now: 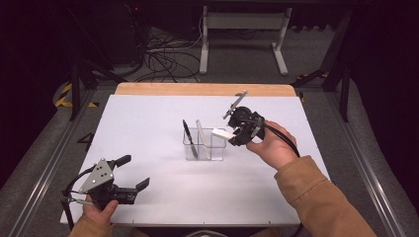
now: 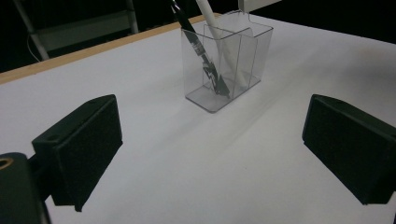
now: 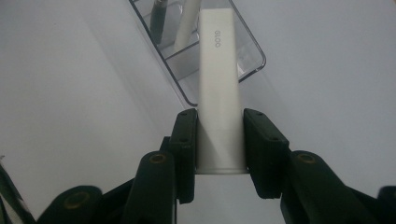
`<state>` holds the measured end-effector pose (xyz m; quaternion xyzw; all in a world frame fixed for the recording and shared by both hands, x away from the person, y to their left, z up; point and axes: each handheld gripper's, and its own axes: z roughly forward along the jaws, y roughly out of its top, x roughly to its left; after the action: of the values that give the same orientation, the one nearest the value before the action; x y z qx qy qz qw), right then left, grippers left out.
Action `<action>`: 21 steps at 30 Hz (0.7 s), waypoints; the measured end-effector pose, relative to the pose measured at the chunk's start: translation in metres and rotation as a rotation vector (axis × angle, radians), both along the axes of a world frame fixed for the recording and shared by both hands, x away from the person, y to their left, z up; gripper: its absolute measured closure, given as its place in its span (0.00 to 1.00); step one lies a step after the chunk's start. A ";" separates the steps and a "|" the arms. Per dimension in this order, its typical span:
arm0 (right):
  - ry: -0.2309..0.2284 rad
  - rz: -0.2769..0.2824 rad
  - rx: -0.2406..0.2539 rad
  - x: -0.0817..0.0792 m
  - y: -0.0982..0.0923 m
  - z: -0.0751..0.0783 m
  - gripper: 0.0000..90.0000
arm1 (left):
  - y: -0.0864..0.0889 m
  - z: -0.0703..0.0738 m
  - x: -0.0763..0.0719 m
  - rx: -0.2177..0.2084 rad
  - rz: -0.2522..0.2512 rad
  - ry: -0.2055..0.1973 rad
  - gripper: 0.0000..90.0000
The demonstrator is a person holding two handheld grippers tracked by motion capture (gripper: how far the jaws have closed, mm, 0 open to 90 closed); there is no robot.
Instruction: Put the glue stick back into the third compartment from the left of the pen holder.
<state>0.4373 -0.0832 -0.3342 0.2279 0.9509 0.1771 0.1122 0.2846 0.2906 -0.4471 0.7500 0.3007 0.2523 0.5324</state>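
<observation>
Right gripper (image 3: 219, 154): jaws clamped on a flat white bar (image 3: 218, 88), held above the clear plastic organiser (image 1: 204, 146) mid-bench, its far end over the right-hand compartment. Left gripper (image 1: 127, 172): jaws wide apart, nothing between them, low over the white bench (image 1: 148, 123) at its near left. Organiser contents: black pen (image 1: 189, 138), white pen (image 1: 201, 134).

A white table (image 1: 148, 118) with a wooden far edge is set on grey floor (image 1: 39, 148); beyond, a white frame (image 1: 242, 29) and cables (image 1: 163, 59) are seen (dimly lit).
</observation>
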 end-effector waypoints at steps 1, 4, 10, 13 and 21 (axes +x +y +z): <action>0.002 -0.002 -0.012 0.001 0.001 0.000 0.74 | 0.000 0.000 0.000 0.000 0.000 0.000 0.06; 0.013 -0.008 -0.035 0.002 0.004 -0.001 0.74 | 0.000 0.000 0.000 0.000 -0.001 0.000 0.06; 0.034 -0.020 -0.077 0.006 0.009 -0.003 0.74 | 0.000 0.000 0.000 -0.004 0.000 0.002 0.06; 0.044 -0.023 -0.095 0.007 0.011 -0.004 0.74 | 0.001 0.000 0.000 -0.003 0.000 0.001 0.06; 0.062 -0.030 -0.132 0.008 0.015 -0.007 0.74 | 0.000 0.000 0.000 -0.003 -0.003 0.000 0.06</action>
<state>0.4453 -0.0685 -0.3409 0.2395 0.9600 0.1052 0.1002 0.2851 0.2910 -0.4472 0.7498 0.3001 0.2511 0.5336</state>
